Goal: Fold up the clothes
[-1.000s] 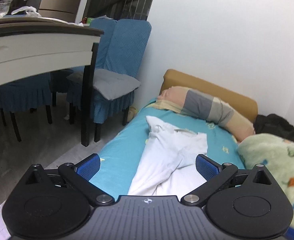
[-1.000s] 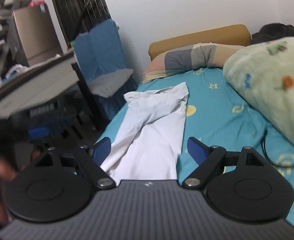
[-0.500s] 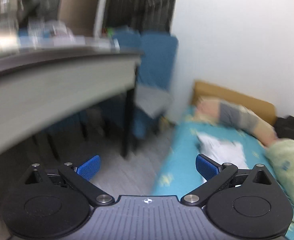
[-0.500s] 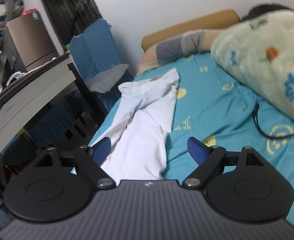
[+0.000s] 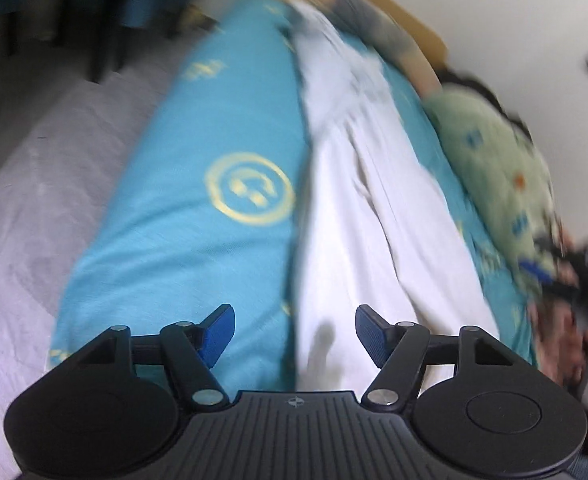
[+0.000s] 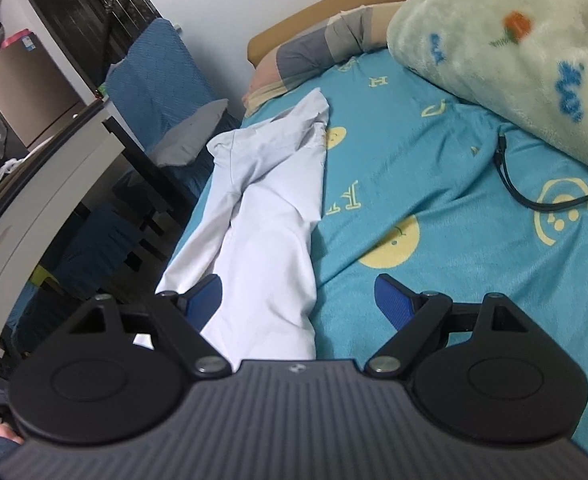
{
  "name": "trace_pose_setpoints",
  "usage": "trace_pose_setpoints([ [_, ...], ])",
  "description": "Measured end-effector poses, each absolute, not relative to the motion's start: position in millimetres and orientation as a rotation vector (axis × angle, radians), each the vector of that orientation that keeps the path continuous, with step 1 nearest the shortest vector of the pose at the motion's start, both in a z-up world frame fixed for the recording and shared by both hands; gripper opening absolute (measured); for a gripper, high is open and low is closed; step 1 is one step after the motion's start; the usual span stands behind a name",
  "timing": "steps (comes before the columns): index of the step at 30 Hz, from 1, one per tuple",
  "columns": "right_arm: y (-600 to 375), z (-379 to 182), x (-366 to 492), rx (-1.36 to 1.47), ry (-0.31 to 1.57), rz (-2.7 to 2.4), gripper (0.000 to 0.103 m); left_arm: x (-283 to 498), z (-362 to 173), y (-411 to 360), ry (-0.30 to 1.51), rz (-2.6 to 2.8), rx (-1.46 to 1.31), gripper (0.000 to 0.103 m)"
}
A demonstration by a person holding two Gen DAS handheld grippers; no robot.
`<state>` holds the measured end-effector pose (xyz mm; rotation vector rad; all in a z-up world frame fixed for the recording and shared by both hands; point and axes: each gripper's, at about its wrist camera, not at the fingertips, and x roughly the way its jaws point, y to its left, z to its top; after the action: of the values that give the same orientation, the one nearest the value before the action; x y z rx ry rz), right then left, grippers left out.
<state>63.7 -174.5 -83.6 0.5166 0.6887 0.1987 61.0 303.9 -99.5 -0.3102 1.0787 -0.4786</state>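
Since 1 second ago the left gripper (image 5: 292,330) has swung away from the table and chairs and tipped down over the bed (image 5: 181,184), its jaws just been closing partway yet still apart, nothing pinched between them; the right gripper (image 6: 298,300) has dipped lower, jaws wide and empty. Item: 1 pair of white trousers (image 6: 269,216), laid lengthwise on the turquoise sheet, waistband at the far end by the striped pillow (image 6: 314,52), leg ends nearest both sets of jaws. In the left view the trousers (image 5: 366,216) run forward from between the jaws, their left edge about midway in the gap; the picture is blurred. In the right view 1 leg end lies in the gap by the left jaw. Handling, judged: light, thin, limp woven cloth, not fragile, likely to sag and crease when lifted. Suggested hold: each leg hem at its outer corner, pinching both layers.
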Motion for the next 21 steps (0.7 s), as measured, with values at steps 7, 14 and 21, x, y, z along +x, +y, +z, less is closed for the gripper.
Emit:
trace_pose_setpoints([
  [7,-177.1,-87.4,68.1,0.529,0.722,0.208,0.085,61.4,-82.5,259.5,1.163,-0.509,0.087,0.006],
  [14,-176.3,-86.7,70.8,0.545,0.735,0.263,0.085,45.6,-7.3,187.8,1.112,-0.555,0.412,0.002],
  [21,-179.3,-93.0,73.4,0.536,0.766,0.272,0.085,29.5,13.2,88.5,1.147,-0.612,0.690,0.001],
])
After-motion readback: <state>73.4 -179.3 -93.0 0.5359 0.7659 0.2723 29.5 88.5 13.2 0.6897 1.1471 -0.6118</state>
